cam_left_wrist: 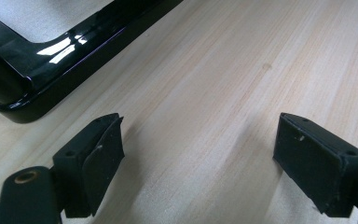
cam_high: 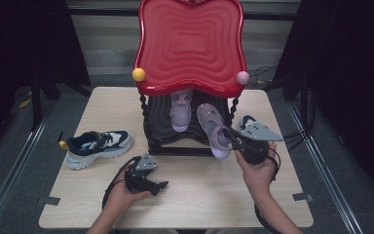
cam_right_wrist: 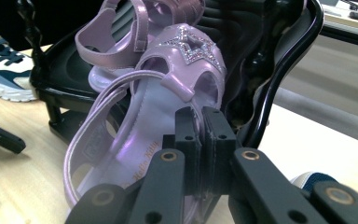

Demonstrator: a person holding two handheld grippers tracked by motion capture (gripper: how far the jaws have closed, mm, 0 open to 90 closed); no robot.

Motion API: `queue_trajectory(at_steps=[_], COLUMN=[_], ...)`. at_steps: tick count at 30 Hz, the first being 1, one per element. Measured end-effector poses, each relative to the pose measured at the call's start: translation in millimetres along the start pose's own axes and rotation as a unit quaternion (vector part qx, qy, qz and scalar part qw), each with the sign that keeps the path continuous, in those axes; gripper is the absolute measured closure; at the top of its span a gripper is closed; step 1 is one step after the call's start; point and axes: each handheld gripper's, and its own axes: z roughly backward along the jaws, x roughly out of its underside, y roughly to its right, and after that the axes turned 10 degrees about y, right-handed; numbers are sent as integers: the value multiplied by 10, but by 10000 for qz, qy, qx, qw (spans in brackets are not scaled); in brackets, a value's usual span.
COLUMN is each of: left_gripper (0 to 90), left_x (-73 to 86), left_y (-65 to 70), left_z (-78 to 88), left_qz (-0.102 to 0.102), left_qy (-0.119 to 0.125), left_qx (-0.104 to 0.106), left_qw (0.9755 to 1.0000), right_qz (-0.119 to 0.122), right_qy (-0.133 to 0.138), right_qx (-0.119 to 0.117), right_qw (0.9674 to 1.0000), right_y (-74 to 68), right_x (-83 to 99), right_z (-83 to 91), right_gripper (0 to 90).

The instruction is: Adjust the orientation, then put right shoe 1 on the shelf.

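Lilac sandal with glittery star, navy-and-white sneaker, glossy red-topped black rack, pale wood table

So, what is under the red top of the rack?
Under the red top, a purple sandal rests on the black shelf. The right tongs hold a second sandal at its edge. The shelf's back is covered.

Rack: red top cut off by the upper edge in the high view — it hides the second sandal's upper part.
Held sandal: heel end cut off below in the right gripper view.
Blue shoe: mostly hidden behind the right gripper.
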Motion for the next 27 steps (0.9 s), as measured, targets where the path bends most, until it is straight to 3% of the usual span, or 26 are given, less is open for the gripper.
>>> queue_trajectory(at_steps=[4,27], left_gripper=[151,151], left_x=[0,-1], left_y=[0,-1], left_z=[-1,0], left_qz=[-1,-12], left_qy=[8,6], left_qx=[3,-7], left_qw=[10000,10000], right_qz=[-56,-229], right_qy=[7,56], right_qx=[188,691], right_qw=[9998,9973], right_y=[-35,-123], right_x=[-10,-44], right_z=[-54,-312], right_gripper=[854,854])
